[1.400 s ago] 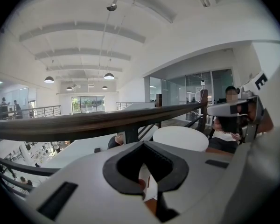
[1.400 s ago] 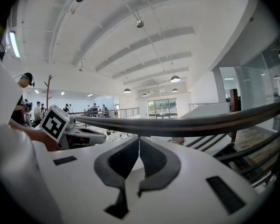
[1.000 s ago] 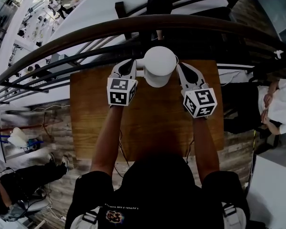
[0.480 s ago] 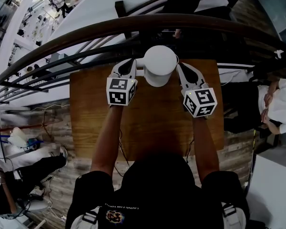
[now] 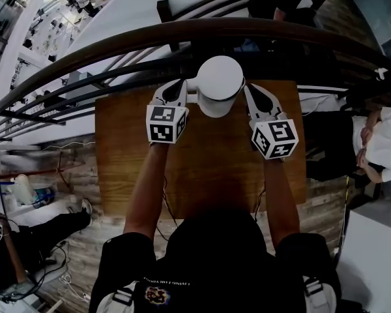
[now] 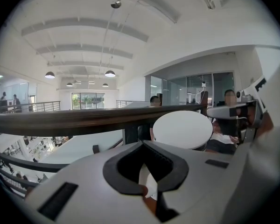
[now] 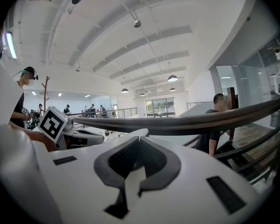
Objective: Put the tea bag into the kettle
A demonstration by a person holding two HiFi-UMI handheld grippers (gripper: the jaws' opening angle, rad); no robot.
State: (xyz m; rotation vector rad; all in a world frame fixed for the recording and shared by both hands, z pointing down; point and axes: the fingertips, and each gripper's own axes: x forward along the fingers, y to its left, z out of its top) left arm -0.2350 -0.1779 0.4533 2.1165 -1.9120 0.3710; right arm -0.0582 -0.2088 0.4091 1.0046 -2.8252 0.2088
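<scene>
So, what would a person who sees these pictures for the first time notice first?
The white kettle stands at the far edge of the wooden table, just before a dark curved railing. The left gripper and the right gripper flank it, one on each side, both with jaws shut. No tea bag is in sight.

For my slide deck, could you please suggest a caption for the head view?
White kettle on a wooden table, between shut left gripper and shut right gripper.
</scene>
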